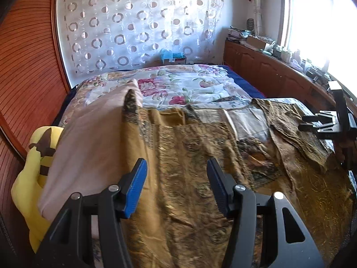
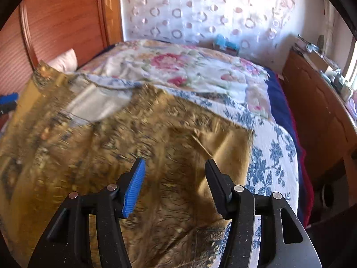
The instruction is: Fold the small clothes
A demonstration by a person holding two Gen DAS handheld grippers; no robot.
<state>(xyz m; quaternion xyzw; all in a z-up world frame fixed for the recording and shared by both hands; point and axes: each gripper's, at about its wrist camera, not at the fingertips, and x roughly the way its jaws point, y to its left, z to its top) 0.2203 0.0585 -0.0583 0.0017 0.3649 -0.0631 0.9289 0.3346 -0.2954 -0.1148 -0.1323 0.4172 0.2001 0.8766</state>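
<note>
A golden-brown patterned garment [image 1: 191, 169] lies spread on the bed, its pale lining [image 1: 243, 120] showing near the collar. It also fills the right wrist view [image 2: 138, 138], blurred. My left gripper [image 1: 176, 174] is open and empty just above the garment's left part. My right gripper [image 2: 175, 174] is open and empty above the garment's right part; it also shows at the right edge of the left wrist view [image 1: 321, 122]. A blue pad of the left gripper [image 2: 9, 99] peeks in at the left edge of the right wrist view.
A floral quilt [image 1: 185, 84] covers the far bed. A pinkish pillow [image 1: 89, 147] and yellow plush toy [image 1: 33, 174] lie left. A blue-flowered cover [image 2: 272, 156] lies under the garment. Wooden cabinets [image 1: 267, 71] with clutter run along the right under a window.
</note>
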